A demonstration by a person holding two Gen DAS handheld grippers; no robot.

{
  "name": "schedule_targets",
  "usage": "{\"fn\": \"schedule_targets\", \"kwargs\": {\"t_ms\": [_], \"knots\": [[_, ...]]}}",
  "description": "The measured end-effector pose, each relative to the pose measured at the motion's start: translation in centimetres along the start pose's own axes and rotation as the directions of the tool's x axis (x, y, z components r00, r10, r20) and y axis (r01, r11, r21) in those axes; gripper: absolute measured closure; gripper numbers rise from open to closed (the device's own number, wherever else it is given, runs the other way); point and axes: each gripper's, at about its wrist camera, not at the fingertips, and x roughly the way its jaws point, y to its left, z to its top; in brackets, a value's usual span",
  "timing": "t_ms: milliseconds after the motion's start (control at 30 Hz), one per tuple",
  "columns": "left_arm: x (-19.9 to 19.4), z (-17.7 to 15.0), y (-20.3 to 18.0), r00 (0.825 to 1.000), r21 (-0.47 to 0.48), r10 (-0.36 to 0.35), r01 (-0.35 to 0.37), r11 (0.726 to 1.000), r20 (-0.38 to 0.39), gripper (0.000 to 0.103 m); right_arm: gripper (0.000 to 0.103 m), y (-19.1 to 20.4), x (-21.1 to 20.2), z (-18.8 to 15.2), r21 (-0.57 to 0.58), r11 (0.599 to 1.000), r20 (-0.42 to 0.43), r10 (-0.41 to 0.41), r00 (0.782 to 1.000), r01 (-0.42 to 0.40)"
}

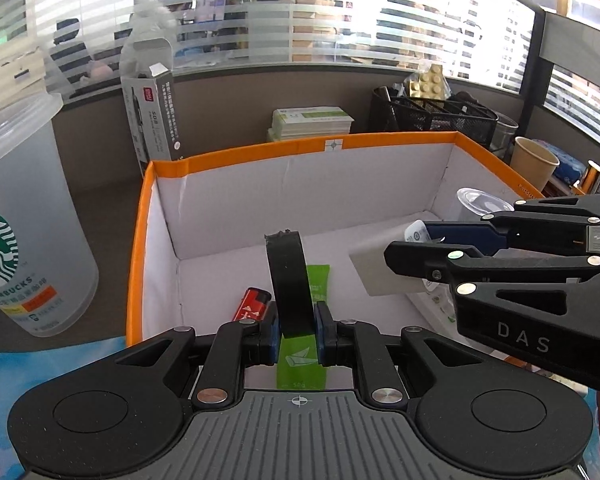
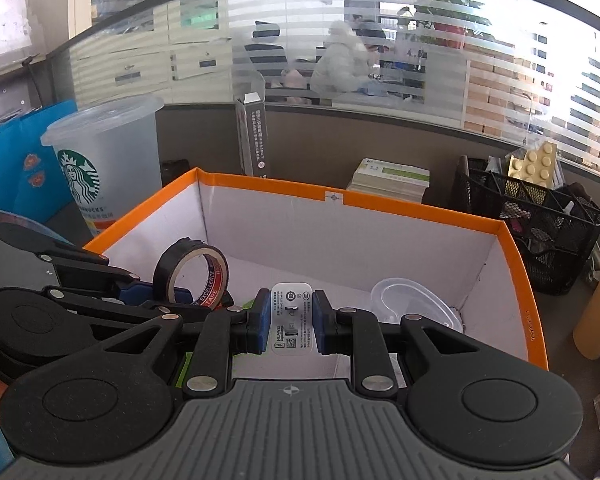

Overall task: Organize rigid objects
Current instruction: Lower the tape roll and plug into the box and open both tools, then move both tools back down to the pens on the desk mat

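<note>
**Both claws loaded over the orange-rimmed box**

The left gripper (image 1: 297, 334) is clenched on a roll of black tape (image 1: 290, 284), its blue pads pinching the band so the roll stands upright on edge between them. Directly below and ahead of this claw, on the white floor of the orange-rimmed box (image 1: 236, 152), lies a green sachet (image 1: 300, 360); a red lighter (image 1: 252, 304) lies just to the claw's left.

The right gripper (image 2: 288, 322) is clenched on a white Huawei charger (image 2: 291, 322), the printed face turned toward its camera, the blue pads pressing on either side. Ahead and to the right of this claw a clear plastic lid (image 2: 416, 308) lies near the box's right wall. The left claw with its tape sits just to its left, both held above the box interior.

Beyond the box's left side stands a Starbucks cup (image 2: 100, 168); a black mesh organiser (image 2: 532, 216) stands past its right far corner.
</note>
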Motion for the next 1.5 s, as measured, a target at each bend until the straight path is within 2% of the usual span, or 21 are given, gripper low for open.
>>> {"fn": "schedule_targets", "kwargs": {"t_ms": [367,567,600,633,667,700,733,967,1033,1133,1233,1333,1500], "knots": [[-0.5,-0.1,0.0,1.0,0.002,0.01,-0.01,1.0,0.015,0.084,0.083,0.1,-0.3,0.2,0.004,1.0,0.009,0.004,1.0,-0.005],[-1.9,-0.4,-0.3,0.999,0.012,0.015,-0.015,1.0,0.04,0.071,0.083,0.6,-1.5,0.2,-0.002,1.0,0.028,0.004,1.0,-0.004],[-2.2,-0.4,-0.4,0.999,0.014,0.015,-0.016,1.0,0.046,0.066,0.082,0.6,-1.8,0.2,-0.002,1.0,0.033,0.003,0.999,-0.003],[-2.6,-0.4,-0.5,0.999,0.016,0.012,-0.013,1.0,0.051,0.057,0.082,0.7,-2.1,0.2,-0.004,1.0,0.038,0.0,0.999,0.0],[-2.9,-0.5,-0.6,0.998,0.017,0.022,-0.023,1.0,0.055,0.046,0.082,0.8,-2.5,0.2,-0.005,1.0,0.043,-0.002,0.999,0.003],[-3.3,-0.6,-0.7,0.997,0.014,0.038,-0.039,0.999,0.063,0.026,0.082,0.9,-3.0,0.3,-0.004,1.0,0.051,-0.005,0.999,0.005],[-3.8,-0.8,-0.8,0.995,0.013,0.046,-0.047,0.999,0.085,0.02,0.082,0.9,-3.4,0.3,-0.001,1.0,0.058,-0.006,0.998,0.006],[-7.1,-2.2,-1.8,0.989,0.027,0.051,-0.055,0.998,0.137,0.017,0.082,1.6,-7.2,-0.4,-0.011,1.0,0.108,-0.022,0.994,0.024],[-8.3,-3.0,-2.2,0.986,0.029,0.055,-0.06,0.998,0.159,0.009,0.082,2.0,-8.5,-1.2,-0.019,0.999,0.122,-0.023,0.992,0.025],[-9.8,-4.9,-3.1,0.986,0.045,0.01,-0.018,0.999,0.165,0.009,0.082,2.3,-10.7,-2.8,-0.027,0.999,0.146,-0.03,0.989,0.035],[-10.1,-6.5,-4.5,0.988,0.08,0.001,-0.014,0.997,0.155,0.008,0.082,2.2,-12.6,-4.9,-0.013,0.999,0.157,-0.048,0.986,0.051],[-9.4,-7.9,-5.7,0.994,0.091,-0.042,0.032,0.995,0.105,0.008,0.082,1.7,-14.0,-7.7,0.016,0.997,0.146,-0.082,0.986,0.081],[-8.1,-9.5,-8.3,0.995,0.119,-0.084,0.076,0.99,0.058,0.008,0.082,0.9,-14.4,-12.6,0.065,0.988,0.064,-0.145,0.987,0.141]]}}
